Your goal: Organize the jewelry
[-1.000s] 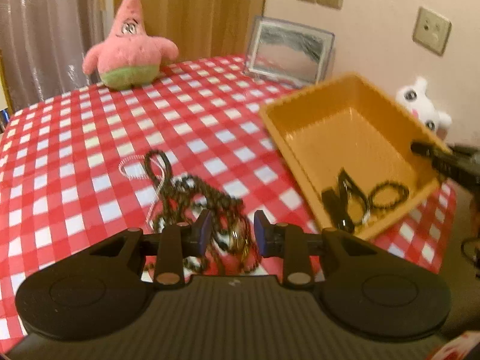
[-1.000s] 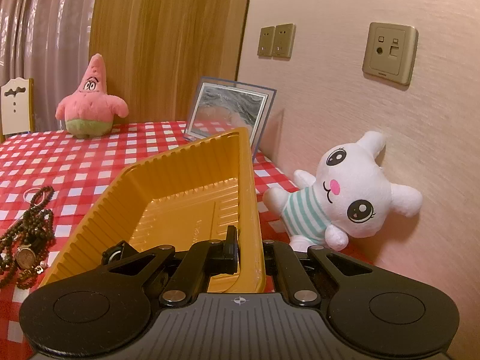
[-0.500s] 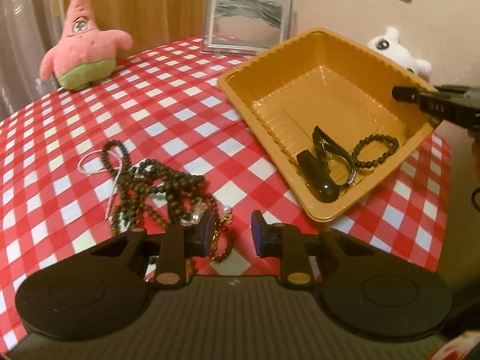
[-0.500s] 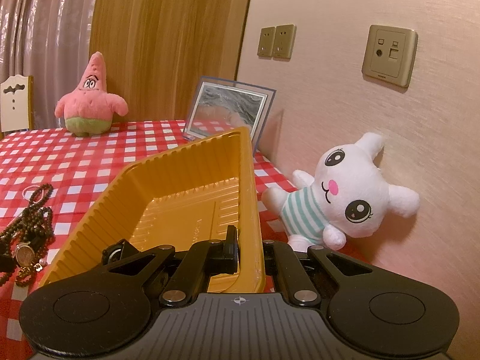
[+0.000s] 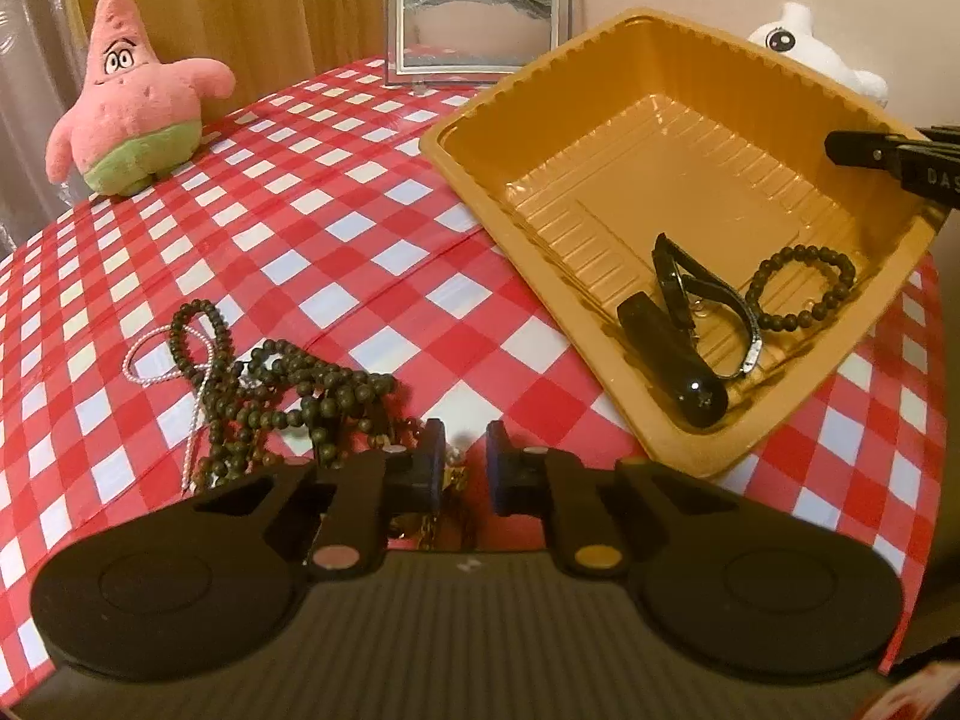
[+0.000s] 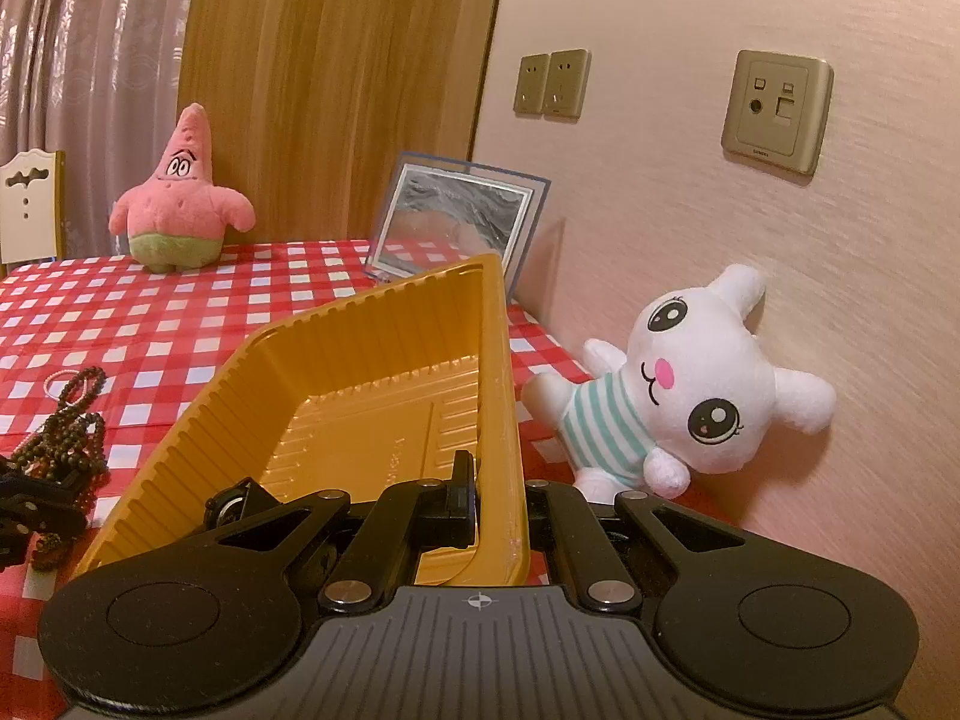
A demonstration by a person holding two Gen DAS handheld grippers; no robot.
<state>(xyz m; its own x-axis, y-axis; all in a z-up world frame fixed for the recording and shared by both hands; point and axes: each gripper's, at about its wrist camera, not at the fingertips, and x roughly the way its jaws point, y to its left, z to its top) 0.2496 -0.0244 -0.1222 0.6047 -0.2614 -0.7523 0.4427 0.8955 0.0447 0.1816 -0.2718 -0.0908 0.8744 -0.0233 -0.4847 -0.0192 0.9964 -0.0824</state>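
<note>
Left wrist view showed my left gripper (image 5: 461, 468) low over the red-and-white checked tablecloth (image 5: 336, 180), its jaws closing on the near end of the tangled pile of dark bead necklaces (image 5: 288, 396); a small gold-coloured piece and a pale bead sat between the blue pads (image 5: 433, 468), but I could not tell whether the pads were already pressing on them. A thin white cord loop (image 5: 162, 354) lay woven through the far side of that pile. The pile lay just beside the orange tray (image 5: 480, 120), toward the pink starfish plush (image 5: 129, 114), and apart from the tray wall. Inside the tray, at its near end, lay a black watch (image 5: 690, 324) and a dark bead bracelet (image 5: 801, 285), the two touching or nearly so. My right gripper (image 6: 498, 498) was clenched on the tray's near rim, one finger inside the wall and one outside, and that end of the tray looked lifted off the cloth. From the right wrist view, a white bunny plush (image 6: 678, 390) leaned against the wall just beyond the tray, and a framed picture (image 6: 456, 222) stood behind the tray's far end. Wall sockets (image 6: 552, 84) were mounted above the frame.
</note>
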